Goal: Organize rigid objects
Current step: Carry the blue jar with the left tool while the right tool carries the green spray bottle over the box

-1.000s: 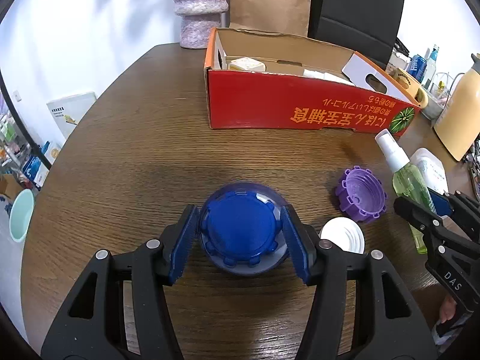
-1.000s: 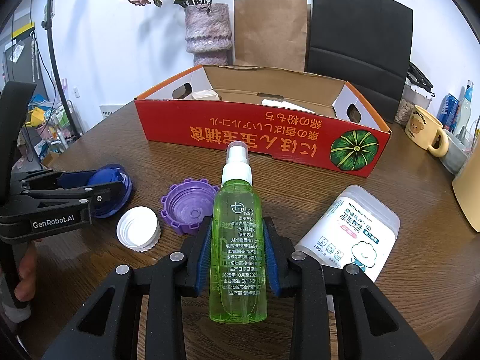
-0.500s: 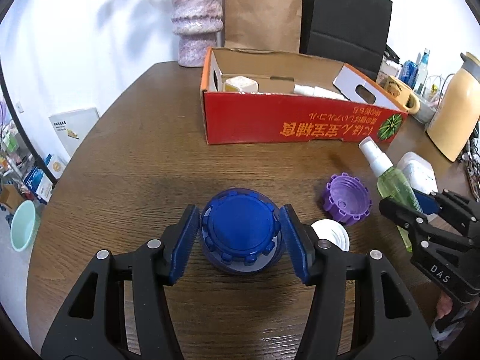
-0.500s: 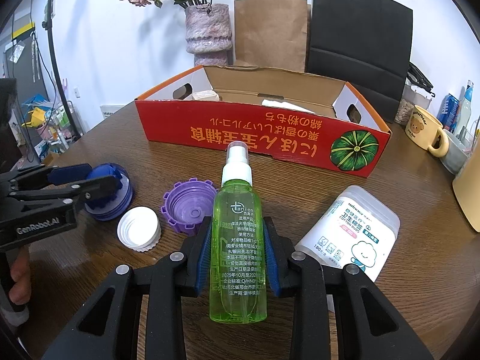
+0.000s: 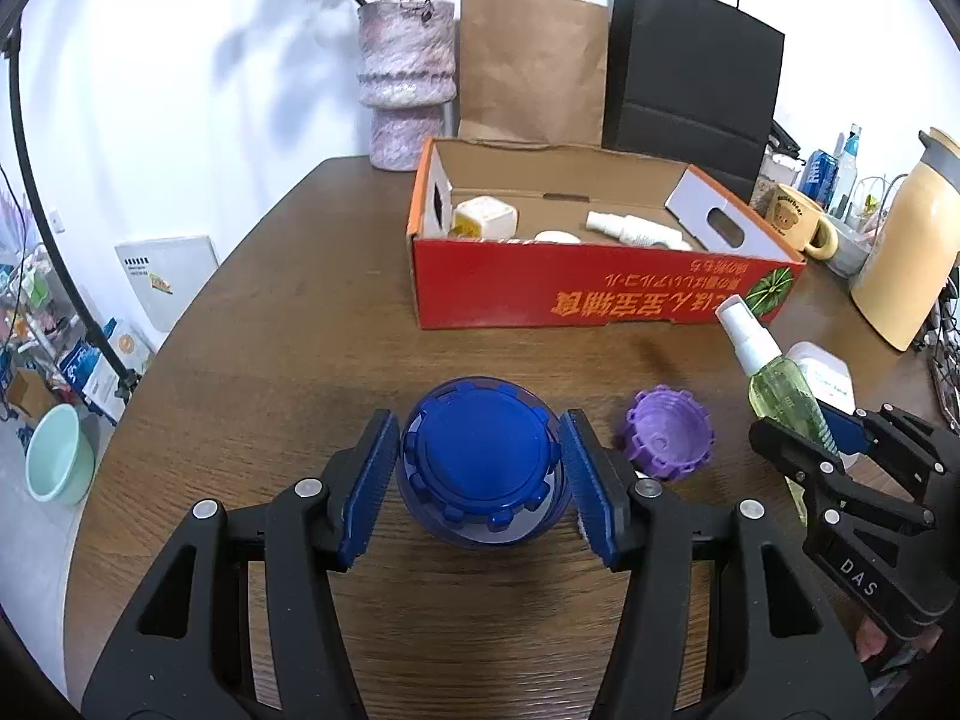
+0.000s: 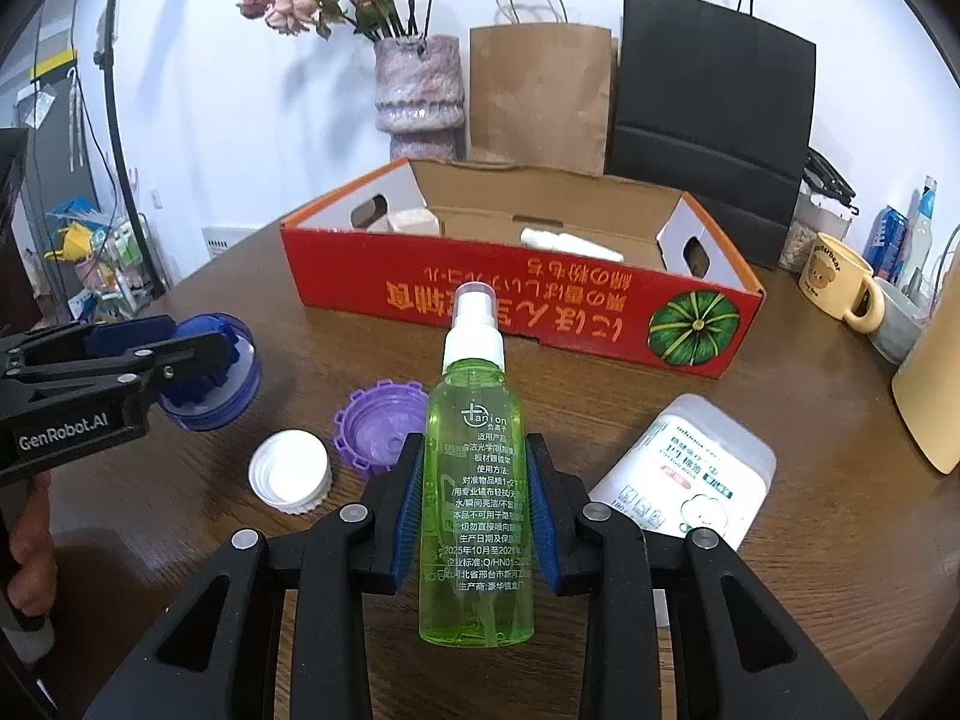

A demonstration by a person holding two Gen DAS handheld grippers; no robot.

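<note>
My left gripper [image 5: 480,480] is shut on a blue jar with a blue ribbed lid [image 5: 480,465] and holds it above the wooden table [image 5: 288,324]; it also shows in the right wrist view [image 6: 210,369]. My right gripper [image 6: 474,504] is shut on a green spray bottle [image 6: 474,480] with a white nozzle, lifted off the table; the bottle also shows in the left wrist view [image 5: 774,384]. A red cardboard box [image 5: 600,294] stands behind, holding a white bottle [image 5: 630,231] and a small cream cube [image 5: 483,219].
A purple lid [image 6: 378,426] and a white cap [image 6: 291,474] lie on the table between the grippers. A white wipes pack [image 6: 684,474] lies right. A vase [image 5: 405,84], paper bags, a yellow mug [image 6: 837,282] and a cream kettle [image 5: 906,252] stand at the back.
My left gripper has lifted the blue jar off the table and tilted up. My right gripper has lifted the green bottle and moved toward the box.
</note>
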